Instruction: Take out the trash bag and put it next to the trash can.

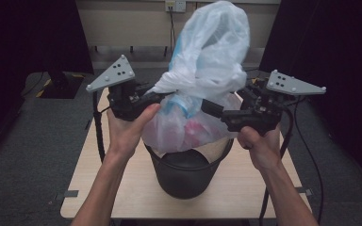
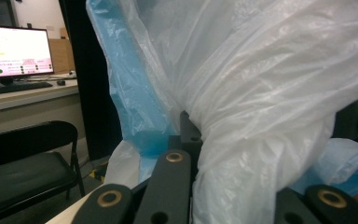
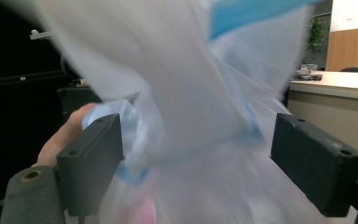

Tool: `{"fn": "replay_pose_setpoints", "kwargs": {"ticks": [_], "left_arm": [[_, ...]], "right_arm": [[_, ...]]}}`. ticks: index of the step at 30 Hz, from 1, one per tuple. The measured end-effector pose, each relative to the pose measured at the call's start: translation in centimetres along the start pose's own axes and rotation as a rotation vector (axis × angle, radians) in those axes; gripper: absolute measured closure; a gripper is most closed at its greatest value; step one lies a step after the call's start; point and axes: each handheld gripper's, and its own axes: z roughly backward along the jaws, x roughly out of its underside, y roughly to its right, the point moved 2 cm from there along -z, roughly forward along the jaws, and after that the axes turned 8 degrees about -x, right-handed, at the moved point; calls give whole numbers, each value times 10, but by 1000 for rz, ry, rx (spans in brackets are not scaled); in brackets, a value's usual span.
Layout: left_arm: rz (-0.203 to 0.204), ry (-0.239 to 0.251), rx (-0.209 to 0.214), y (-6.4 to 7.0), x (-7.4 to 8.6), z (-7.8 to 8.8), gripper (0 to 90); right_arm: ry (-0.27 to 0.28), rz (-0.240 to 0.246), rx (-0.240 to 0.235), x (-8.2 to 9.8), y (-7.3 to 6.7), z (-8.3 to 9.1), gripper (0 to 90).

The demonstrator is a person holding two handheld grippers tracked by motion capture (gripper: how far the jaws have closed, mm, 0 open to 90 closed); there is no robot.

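A: Nearest the bottom of the high view, what stands on the surface [image 1: 245, 197]?

B: A black bucket [image 1: 186, 174], low and centre. A thin plastic bag [image 1: 202, 89] hangs just above its rim, with something pink inside the lower bulge, and rises to the top centre of the frame.

A: Who has hold of it?

B: The left gripper [image 1: 162, 97], at the left of the high view, is clamped on the twisted neck of the bag; in the left gripper view the gathered film [image 2: 242, 154] is pinched tight between its jaws. The right gripper [image 1: 212, 107] has its jaws spread wide; in the right gripper view the blurred film [image 3: 191, 140] passes between them without either pad pressing on it.

A: How will the bag handle?

B: I'd judge it light, limp and slippery. The film stretches and may tear if pulled by a single layer, and it will slide out of a loose pinch.

A: So where to grab?

B: Probably at the bunched neck, where many layers are gathered, just beside the left gripper's hold.
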Motion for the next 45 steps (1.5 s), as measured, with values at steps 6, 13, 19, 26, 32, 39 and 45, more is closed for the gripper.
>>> {"fn": "replay_pose_setpoints", "kwargs": {"ticks": [6, 13, 19, 26, 32, 39, 45], "left_arm": [[30, 37, 16, -7, -6, 5, 892], [25, 58, 55, 3, -13, 1, 892], [-12, 39, 52, 12, -12, -5, 893], [-16, 11, 104, 25, -13, -19, 893], [7, -11, 169, 30, -9, -31, 893], [41, -21, 212, 26, -2, -35, 893], [22, -26, 199, 27, 0, -34, 887]], "right_arm": [[-72, 7, 45, 14, 7, 2, 205], [-118, -13, 27, 37, 15, -9, 427], [-48, -31, -7, 36, 15, -13, 184], [-81, -3, -23, 24, 16, -27, 126], [-113, 6, -45, 29, 22, -50, 240], [-125, 48, -37, 32, 21, -56, 686], [-87, 3, -57, 33, 26, -49, 883]]}}
